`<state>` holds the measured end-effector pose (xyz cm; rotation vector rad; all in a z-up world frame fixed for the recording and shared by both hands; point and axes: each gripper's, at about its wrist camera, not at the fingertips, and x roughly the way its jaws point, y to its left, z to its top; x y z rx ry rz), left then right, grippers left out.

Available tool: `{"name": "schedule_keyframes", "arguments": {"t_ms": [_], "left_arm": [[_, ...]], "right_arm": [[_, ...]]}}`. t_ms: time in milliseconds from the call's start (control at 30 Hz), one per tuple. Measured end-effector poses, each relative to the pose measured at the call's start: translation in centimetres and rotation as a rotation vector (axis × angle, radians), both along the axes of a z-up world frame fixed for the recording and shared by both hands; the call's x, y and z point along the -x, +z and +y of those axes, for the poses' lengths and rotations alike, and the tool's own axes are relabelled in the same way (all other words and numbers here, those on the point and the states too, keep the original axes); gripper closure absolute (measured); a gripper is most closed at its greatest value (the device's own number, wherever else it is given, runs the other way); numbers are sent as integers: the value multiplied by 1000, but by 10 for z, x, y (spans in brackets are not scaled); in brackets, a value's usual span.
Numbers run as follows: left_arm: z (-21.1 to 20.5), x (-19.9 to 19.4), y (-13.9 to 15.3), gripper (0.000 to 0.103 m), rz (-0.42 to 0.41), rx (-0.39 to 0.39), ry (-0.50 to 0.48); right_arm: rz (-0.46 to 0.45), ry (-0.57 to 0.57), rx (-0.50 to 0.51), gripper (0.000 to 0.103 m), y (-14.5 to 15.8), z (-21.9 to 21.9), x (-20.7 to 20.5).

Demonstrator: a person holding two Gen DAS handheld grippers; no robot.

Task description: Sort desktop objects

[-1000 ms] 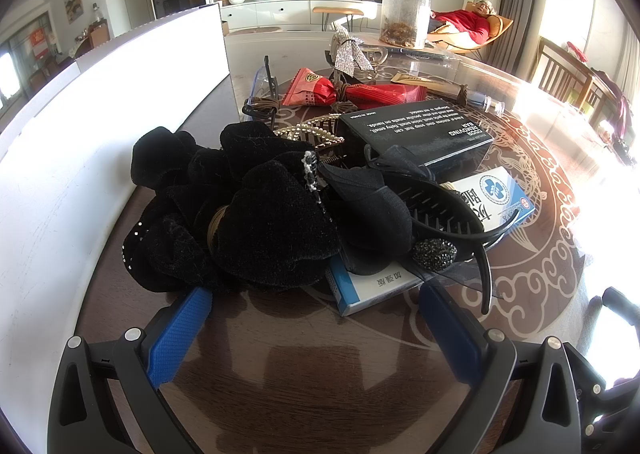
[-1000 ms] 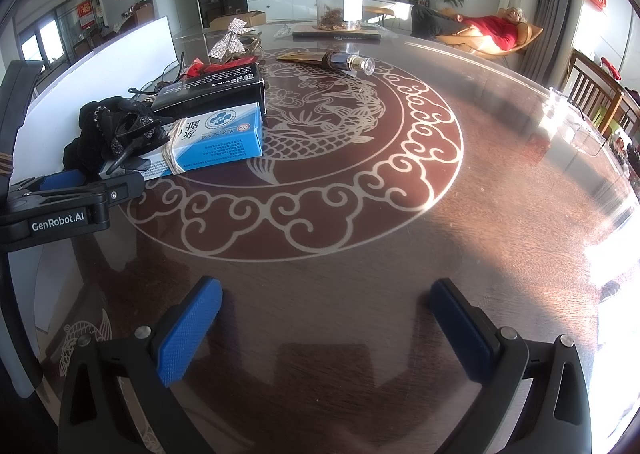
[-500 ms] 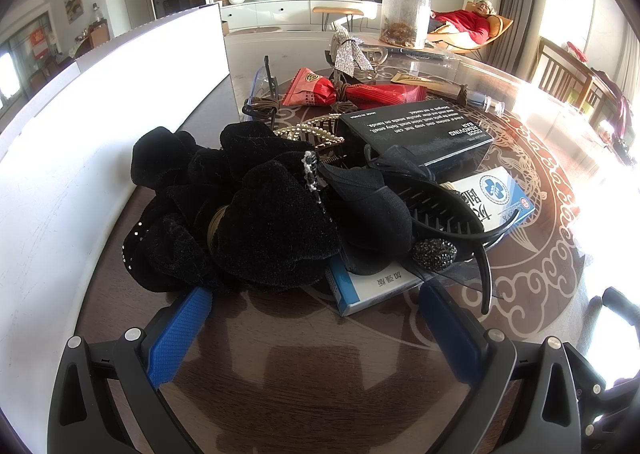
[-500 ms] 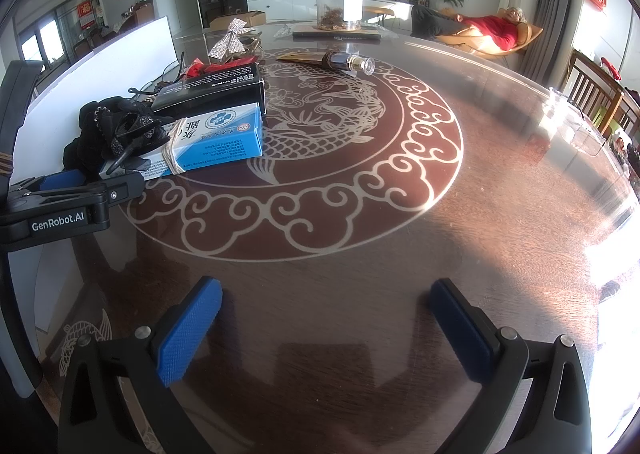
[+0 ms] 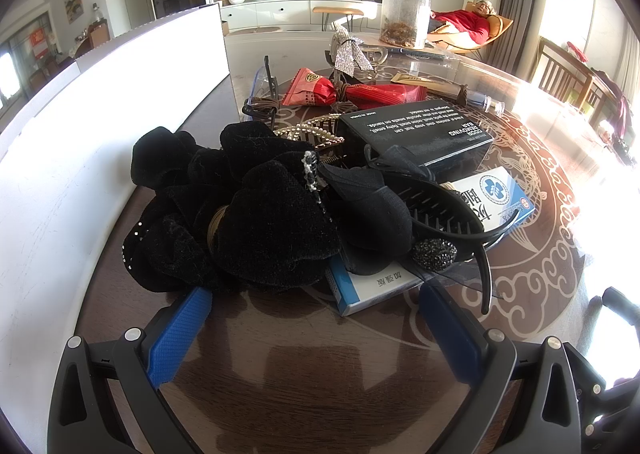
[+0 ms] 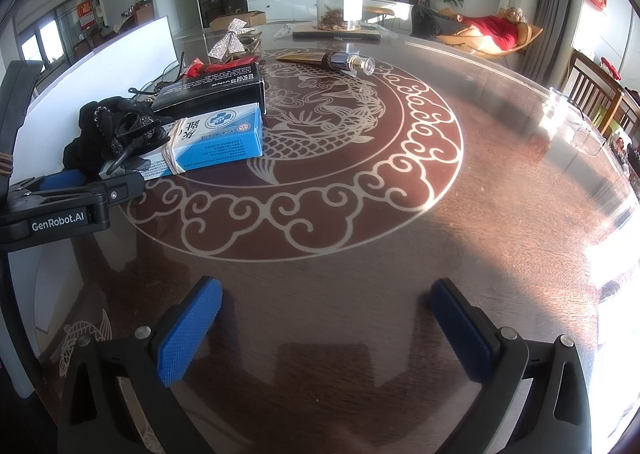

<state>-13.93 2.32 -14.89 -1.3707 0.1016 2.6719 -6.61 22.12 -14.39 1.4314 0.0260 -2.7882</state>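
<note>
While sunlight is washing over its right side, the round table [image 6: 400, 254] is carrying everything, its dark glossy top showing a pale ring of clouds around a fish. Along its left edge a white board [image 5: 100, 113] is standing upright, just beside the clutter.

Nearest the left tool [image 5: 312, 330], a heap of black hair ties [image 5: 240, 213] is lying on the table, partly covering the near end of a blue box [image 5: 496, 197]. A black hair claw [image 5: 444, 217] is resting across that box, with a beaded clip [image 5: 434, 253] at its front. A rubber band is wrapping the box, as the right view shows. Behind it a black box [image 5: 420, 129] is lying flat, touching the blue one, and a pearl clip [image 5: 316, 131] is sitting just left of it. Further back, red packets [image 5: 352, 91] are lying beside a sparkly bow [image 5: 348, 53].

A clear jar [image 6: 339, 1] is standing upright at the far side of the table, holding brown bits heaped at its bottom; it is sitting on a dark flat slab. Between the jar and the boxes, a small vial [image 6: 348, 62] with dark liquid is lying on its side, its neck pointing right, with a tan sachet touching its other end.

Both tools are hovering low over the table. The left tool's blue fingers [image 5: 176, 338] are spread wide and gripping nothing, just short of the hair ties. The right tool [image 6: 324, 334] is likewise gaping wide with nothing between its pads, over bare table well apart from the pile.
</note>
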Motion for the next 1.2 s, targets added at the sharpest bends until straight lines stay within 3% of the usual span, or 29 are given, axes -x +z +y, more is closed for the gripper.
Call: {"name": "schedule_keyframes", "arguments": {"t_ms": [333, 467, 567, 667, 767, 900, 967, 1067, 1133, 1200], "left_arm": [[0, 0, 0, 0, -3, 1, 1], [-7, -16, 3, 0, -72, 1, -29], [-34, -46, 8, 0, -7, -105, 71], [-56, -50, 17, 0, 10, -181, 153], [-63, -54, 23, 0, 68, -160, 212], [-67, -58, 29, 0, 101, -179, 221], [-67, -63, 35, 0, 136, -176, 219], [-67, -67, 41, 0, 168, -176, 222], [-66, -66, 41, 0, 173, -174, 233], [-66, -62, 39, 0, 169, -159, 244]], "right_arm": [[0, 0, 0, 0, 0, 0, 0], [0, 0, 0, 0, 0, 0, 0], [0, 0, 0, 0, 0, 0, 0], [0, 0, 0, 0, 0, 0, 0], [0, 0, 0, 0, 0, 0, 0], [0, 0, 1, 0, 0, 0, 0], [-20, 52, 3, 0, 1, -1, 5], [-10, 120, 17, 0, 15, -3, 27], [51, 159, 84, 0, 37, -7, 48], [41, 217, 150, 0, 48, -18, 80]]}}
